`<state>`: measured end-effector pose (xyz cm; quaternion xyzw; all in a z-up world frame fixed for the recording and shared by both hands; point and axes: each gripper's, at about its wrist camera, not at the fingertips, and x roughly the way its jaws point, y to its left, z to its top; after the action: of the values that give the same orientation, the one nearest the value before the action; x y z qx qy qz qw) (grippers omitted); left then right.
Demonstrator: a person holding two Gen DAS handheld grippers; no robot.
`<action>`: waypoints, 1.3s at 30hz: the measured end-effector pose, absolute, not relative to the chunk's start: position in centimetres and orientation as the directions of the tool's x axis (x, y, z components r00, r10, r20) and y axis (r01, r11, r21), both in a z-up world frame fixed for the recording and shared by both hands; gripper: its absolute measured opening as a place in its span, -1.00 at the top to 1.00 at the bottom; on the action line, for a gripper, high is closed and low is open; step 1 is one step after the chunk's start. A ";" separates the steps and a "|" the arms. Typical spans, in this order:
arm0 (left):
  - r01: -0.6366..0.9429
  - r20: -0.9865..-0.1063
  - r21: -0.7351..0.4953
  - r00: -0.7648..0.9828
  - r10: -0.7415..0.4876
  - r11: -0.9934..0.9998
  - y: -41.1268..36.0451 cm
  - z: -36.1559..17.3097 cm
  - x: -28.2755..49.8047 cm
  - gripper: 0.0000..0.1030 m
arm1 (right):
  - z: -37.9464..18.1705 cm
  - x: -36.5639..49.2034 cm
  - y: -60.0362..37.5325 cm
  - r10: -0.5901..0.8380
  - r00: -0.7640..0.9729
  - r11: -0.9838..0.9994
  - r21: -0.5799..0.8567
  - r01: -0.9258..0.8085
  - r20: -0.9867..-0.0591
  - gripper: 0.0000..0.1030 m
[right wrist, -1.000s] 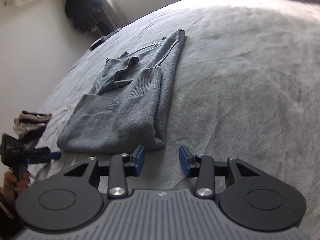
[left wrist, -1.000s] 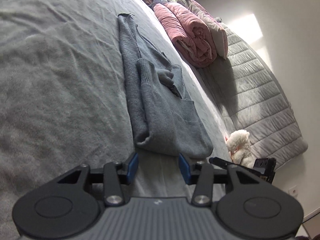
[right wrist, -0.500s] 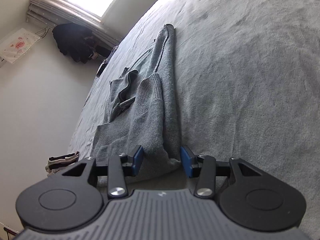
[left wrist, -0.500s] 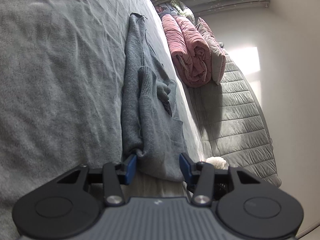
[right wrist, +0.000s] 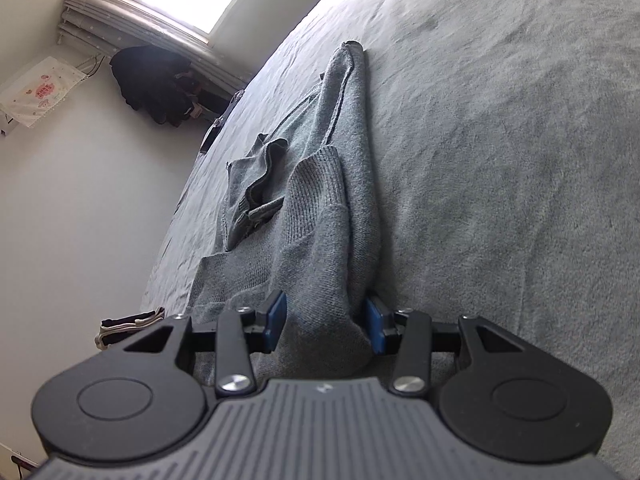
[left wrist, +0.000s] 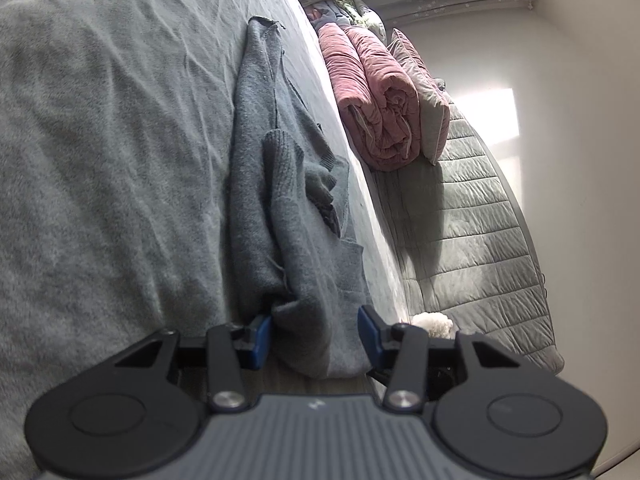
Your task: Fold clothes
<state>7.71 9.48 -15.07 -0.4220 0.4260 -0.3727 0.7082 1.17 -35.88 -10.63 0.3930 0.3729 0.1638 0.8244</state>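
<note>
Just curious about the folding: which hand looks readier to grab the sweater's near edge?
Right, narrowly. A thick fold of the sweater fills the right gripper; the left gripper straddles thinner, looser cloth.

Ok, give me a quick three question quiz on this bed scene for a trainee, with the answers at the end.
1. True or false: the grey sweater lies on the floor.
2. The rolled quilt beyond the sweater is: A pink, B green, C yellow?
3. What sits between the open jaws of the right gripper?
Key: 1 false, it lies on the bed. 2 A. 3 The sweater's near folded end.
</note>
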 end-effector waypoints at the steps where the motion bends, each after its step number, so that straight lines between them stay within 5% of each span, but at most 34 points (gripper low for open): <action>1: 0.170 -0.290 -0.914 0.362 -0.886 0.369 9.4 -15.1 7.8 0.18 | -10.7 1.3 -35.8 0.564 0.668 0.638 0.770 0.021 -0.485 0.13; 5: 0.159 -0.311 -0.906 0.377 -0.872 0.392 9.4 -15.6 7.9 0.44 | -10.8 1.5 -35.6 0.560 0.669 0.639 0.769 0.025 -0.488 0.26; 11: 0.131 -0.356 -0.895 0.365 -0.860 0.426 9.4 -15.1 8.1 0.47 | -10.9 1.5 -35.6 0.558 0.667 0.641 0.767 0.031 -0.494 0.45; 22: 0.160 -0.482 -0.785 0.447 -0.753 0.598 12.0 -10.9 8.1 -0.08 | -10.9 1.6 -36.0 0.561 0.659 0.631 0.774 0.051 -0.500 0.49; 29: 0.341 -0.360 -0.780 0.440 -0.822 0.524 9.8 -10.1 8.2 -0.10 | -11.0 1.6 -36.0 0.563 0.659 0.629 0.776 0.051 -0.500 0.49; 33: 0.383 -0.442 -0.716 0.398 -0.804 0.583 8.0 -10.3 8.6 -0.11 | -10.9 1.5 -36.1 0.562 0.658 0.629 0.775 0.053 -0.501 0.49; 39: 0.445 -0.404 -0.714 0.370 -0.837 0.541 7.7 -10.1 8.3 -0.11 | -8.9 0.6 -36.4 0.549 0.694 0.630 0.776 0.022 -0.466 0.27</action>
<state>8.28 7.70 -10.08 -0.2531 0.3870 -0.4068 0.7878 0.65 -36.39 -8.87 0.3996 0.3575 0.1590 0.8290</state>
